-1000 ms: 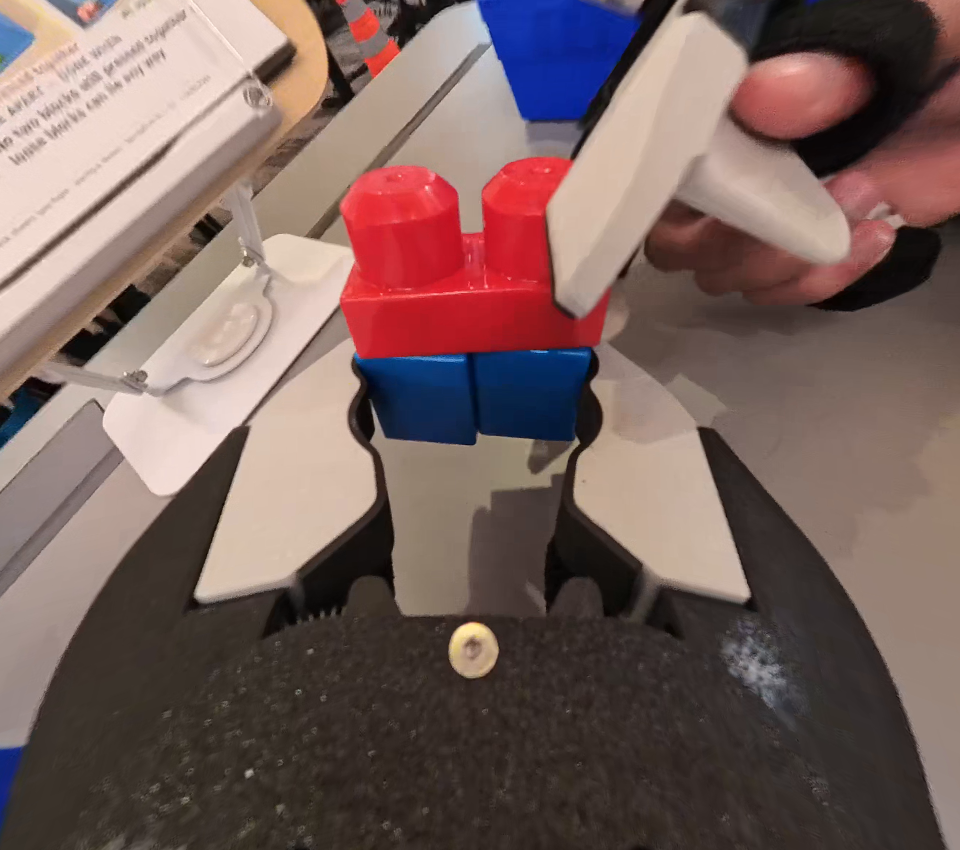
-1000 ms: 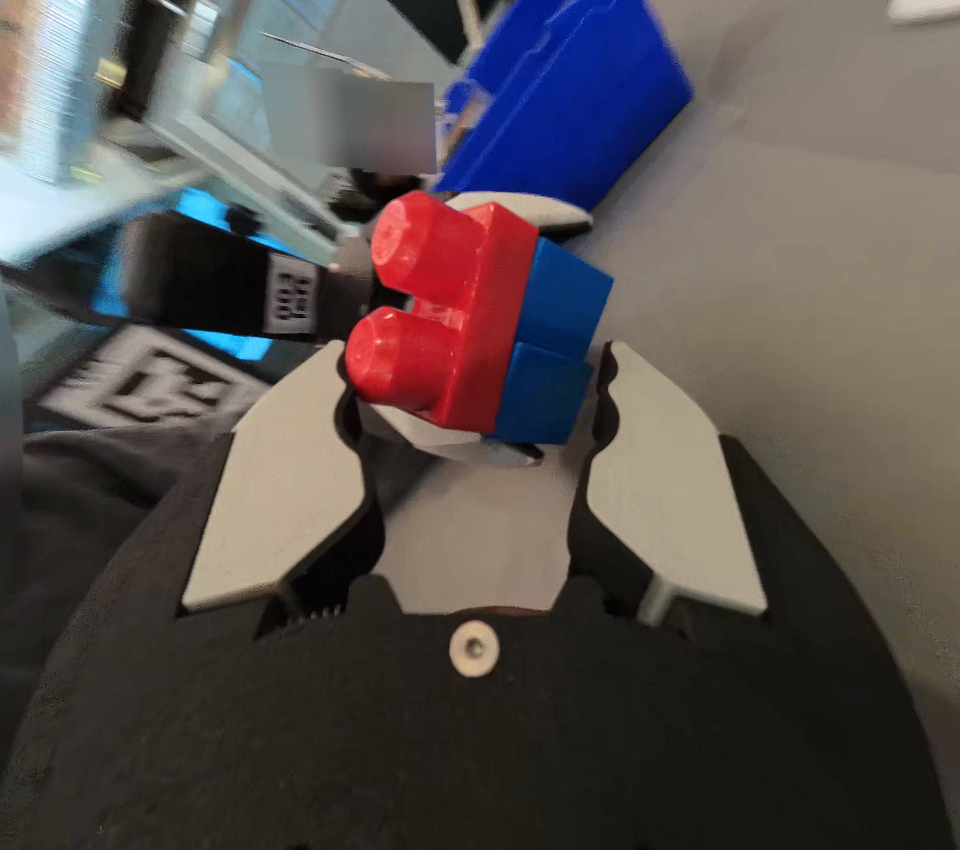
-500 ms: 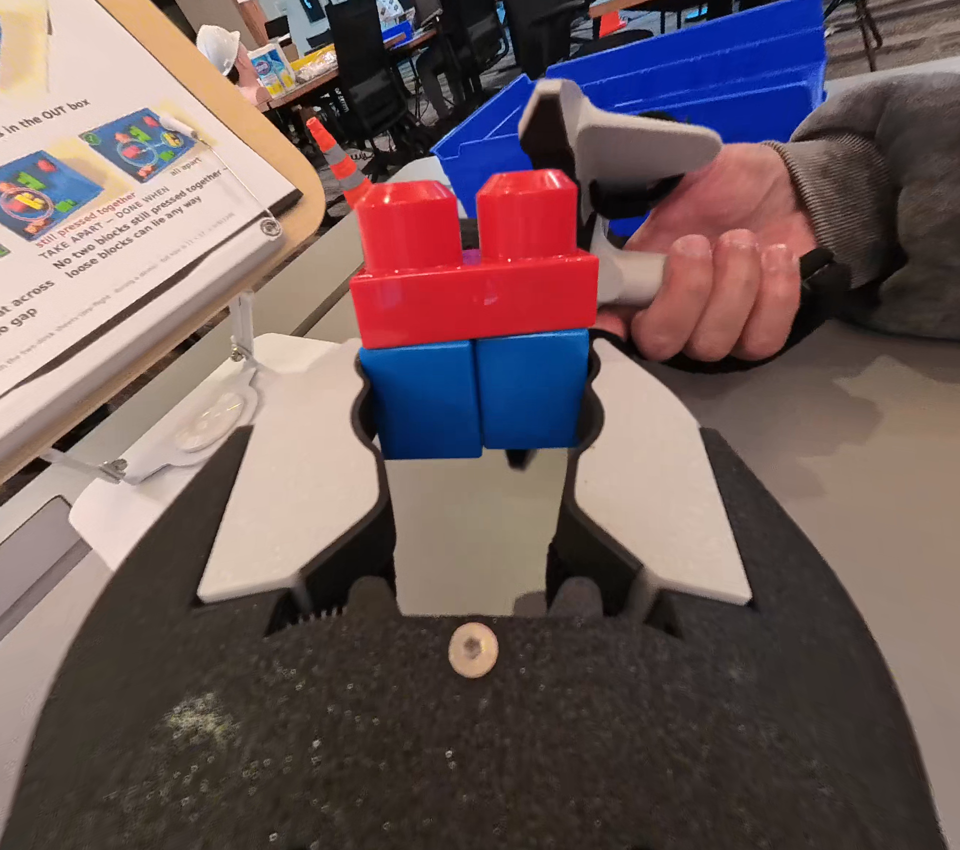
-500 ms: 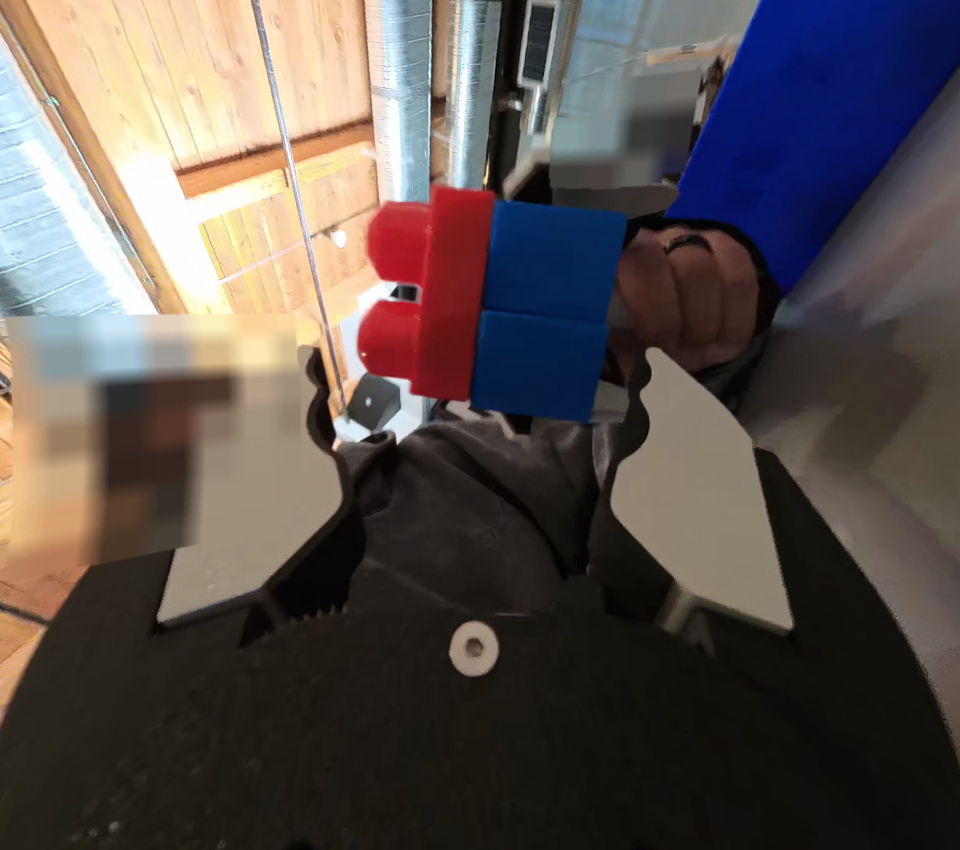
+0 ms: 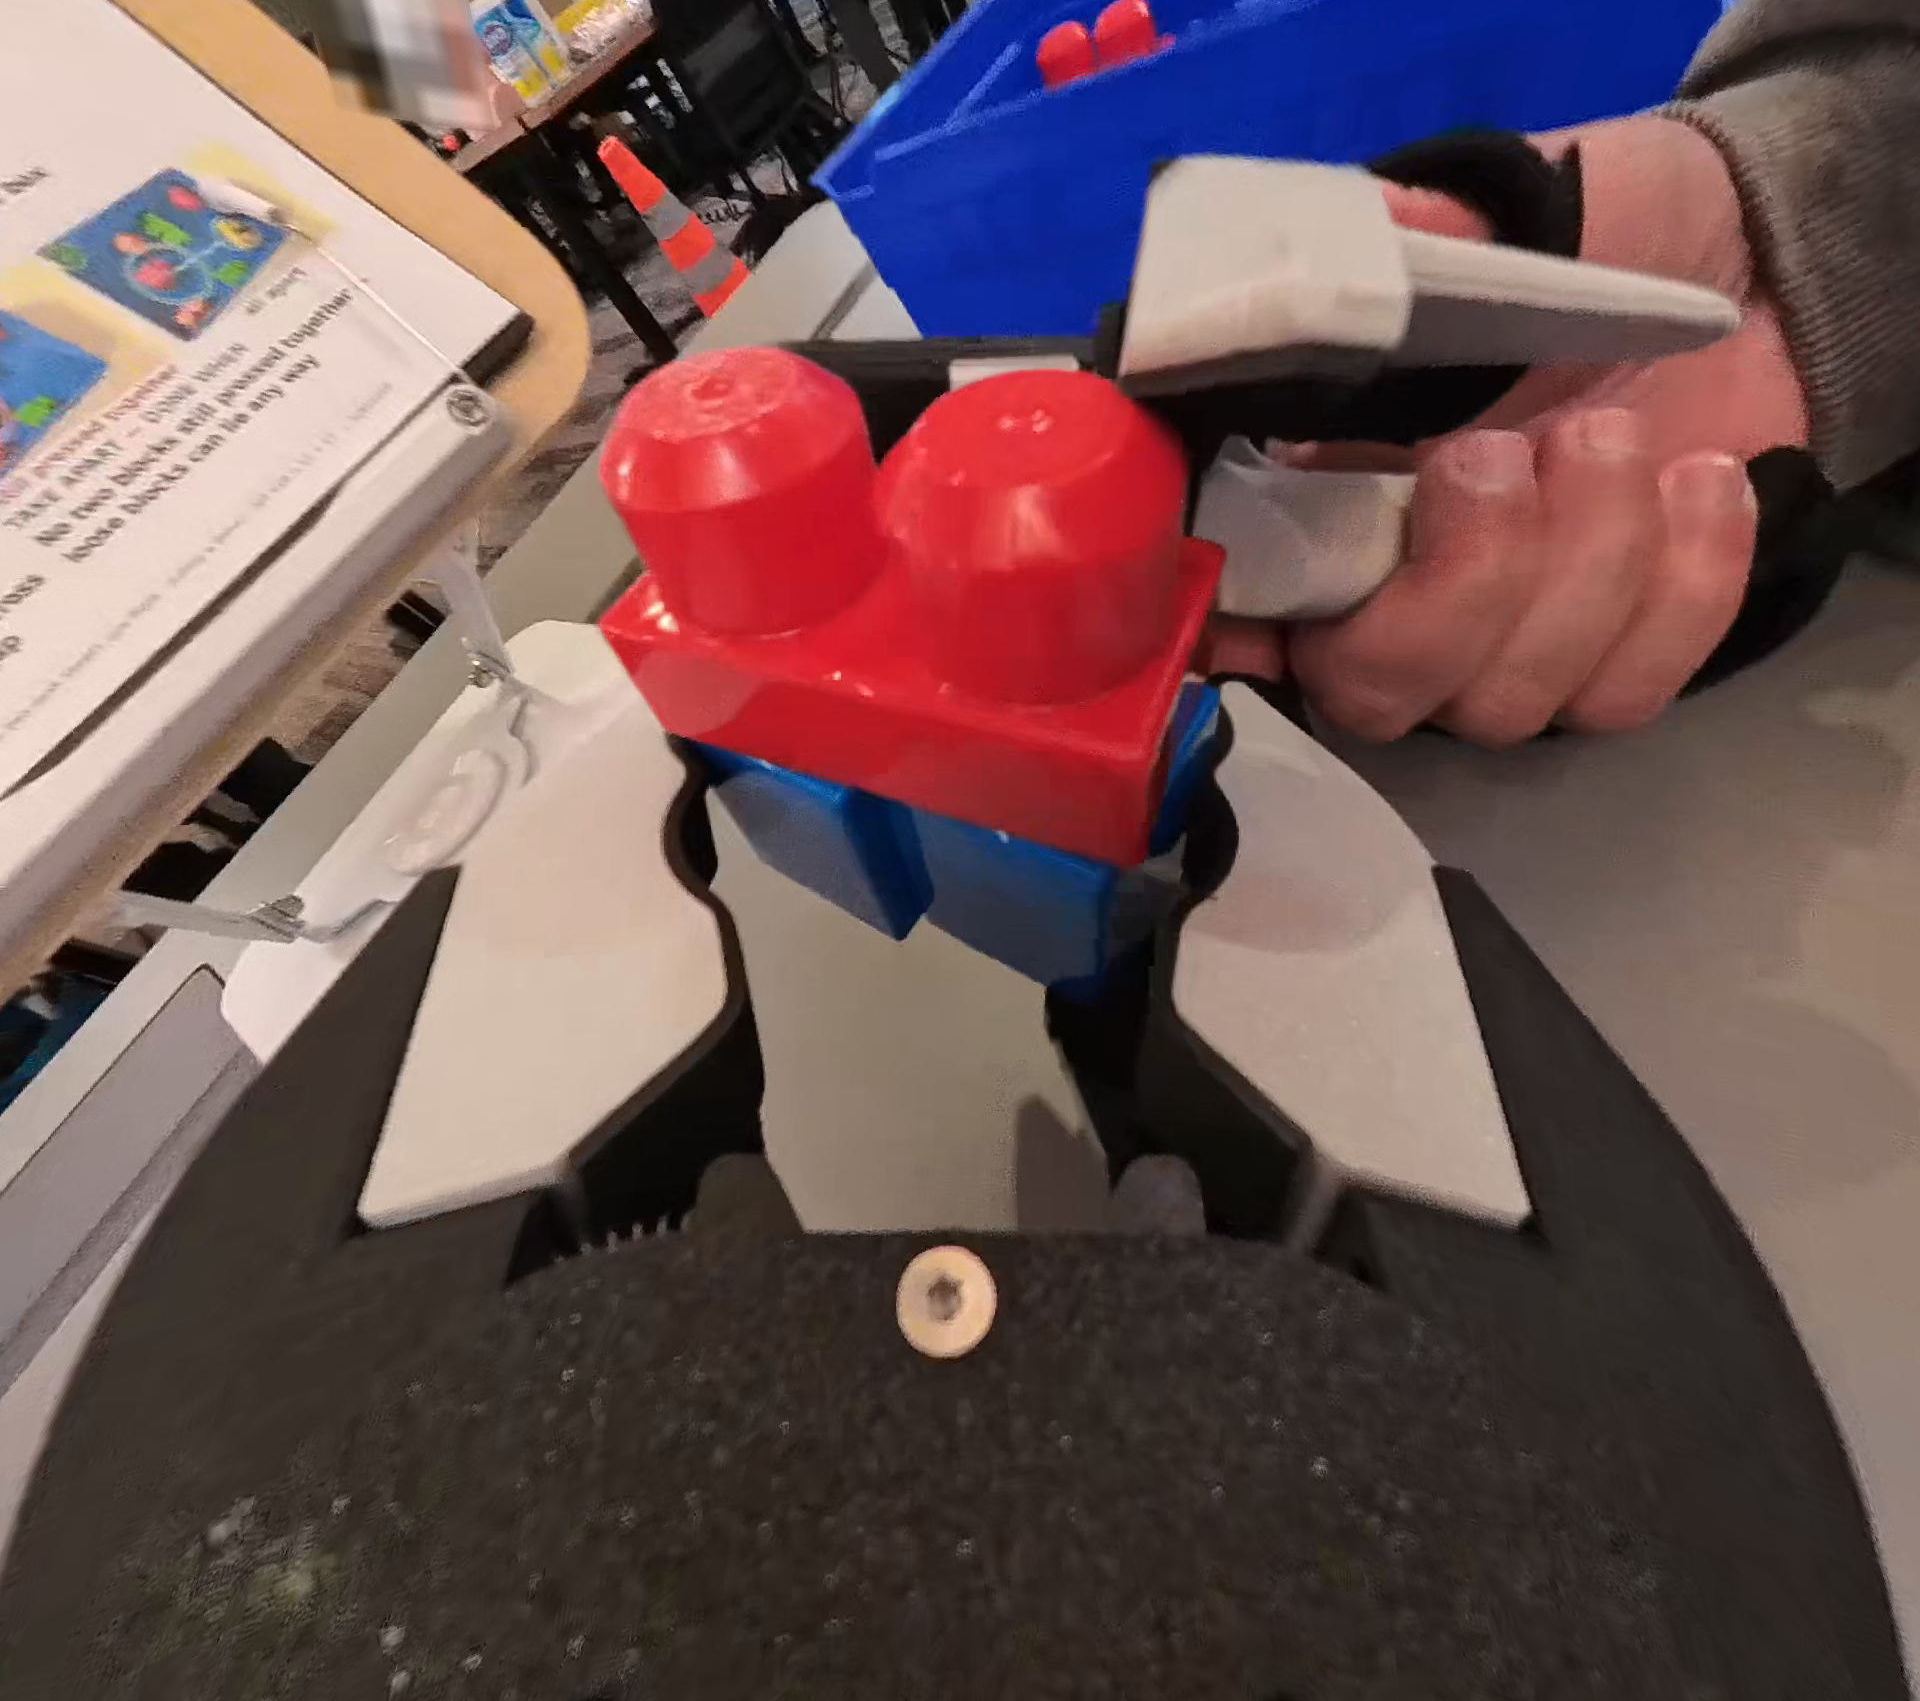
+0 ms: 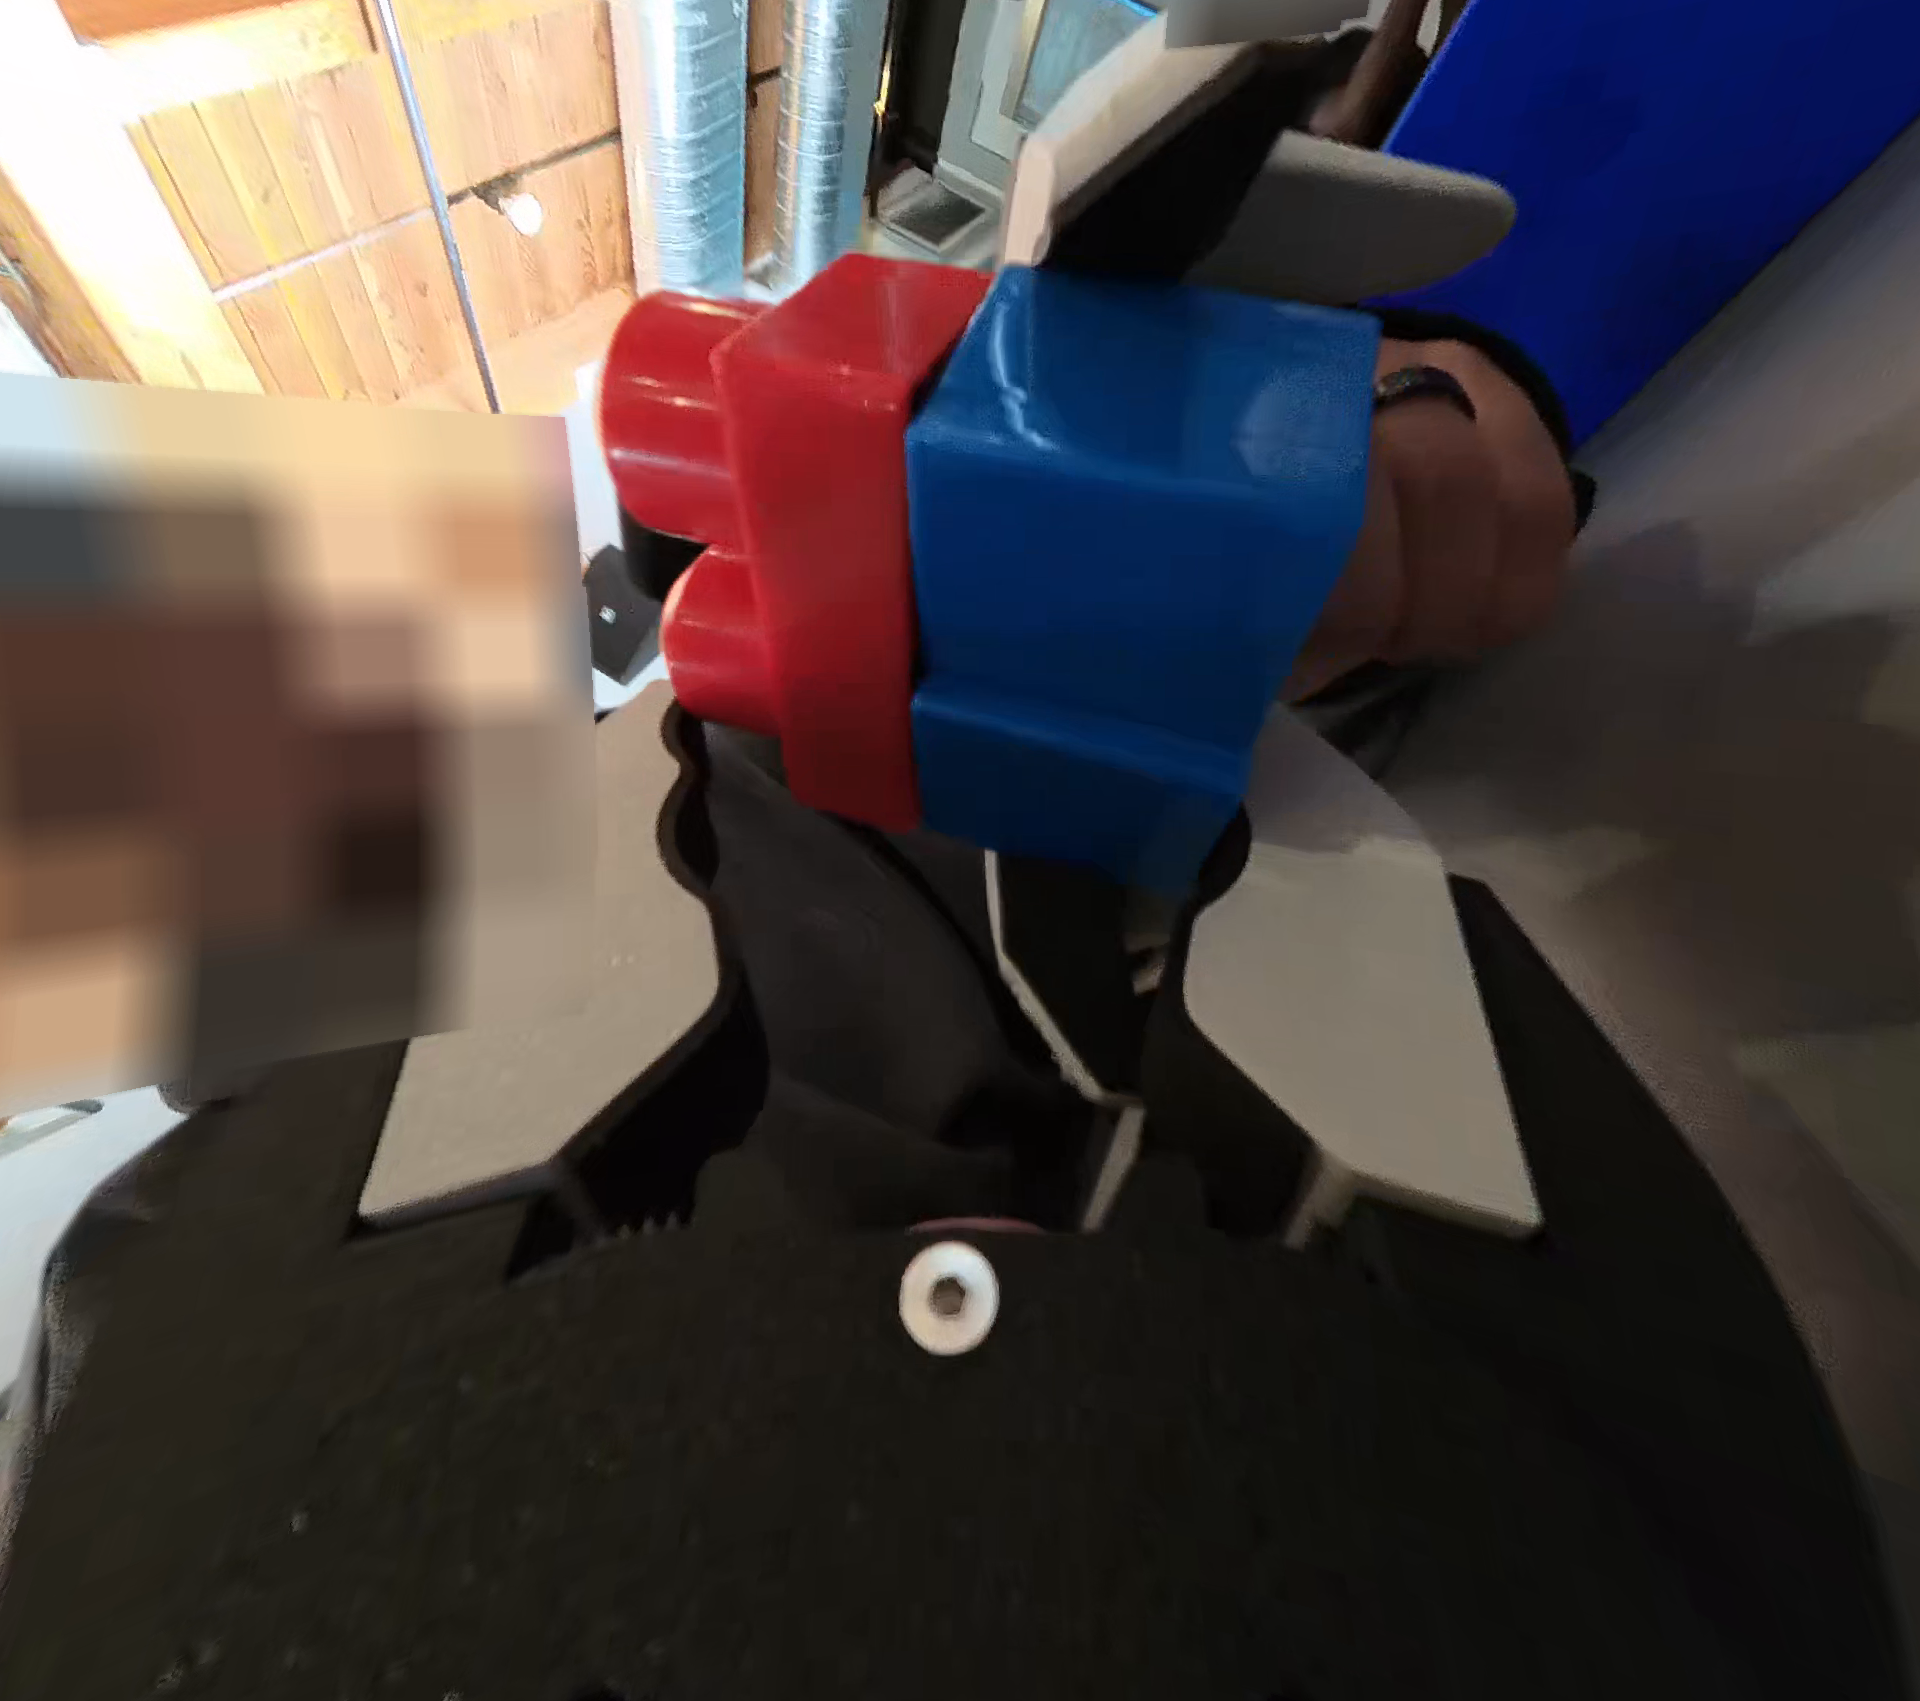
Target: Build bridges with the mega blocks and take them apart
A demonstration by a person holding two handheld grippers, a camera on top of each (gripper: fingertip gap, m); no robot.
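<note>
A red two-stud block (image 5: 914,695) is pressed onto two blue blocks (image 5: 997,903), and the stack is tilted. My left gripper (image 5: 951,778) is shut on the blue blocks and holds the stack above the grey table (image 5: 1662,924). My right gripper (image 5: 1195,446) reaches in from the right, with one finger behind the red studs and one beside the red block. In the right wrist view the red block (image 6: 831,529) and blue blocks (image 6: 1122,508) lie sideways at the tips of my right gripper (image 6: 956,768). Its jaws stand wide apart. A left finger (image 6: 1195,176) shows above the stack.
A blue bin (image 5: 1351,41) behind the stack holds another red block (image 5: 1101,41); it also shows in the right wrist view (image 6: 1714,93). An instruction board (image 5: 208,404) on a white-based stand (image 5: 436,778) leans over the left. An orange cone (image 5: 675,228) stands beyond the table. Left tips to right tips: about 7 centimeters.
The stack has tipped over to the right in my left gripper. My right gripper has closed in on the red block, and the stack looks larger in its view.
</note>
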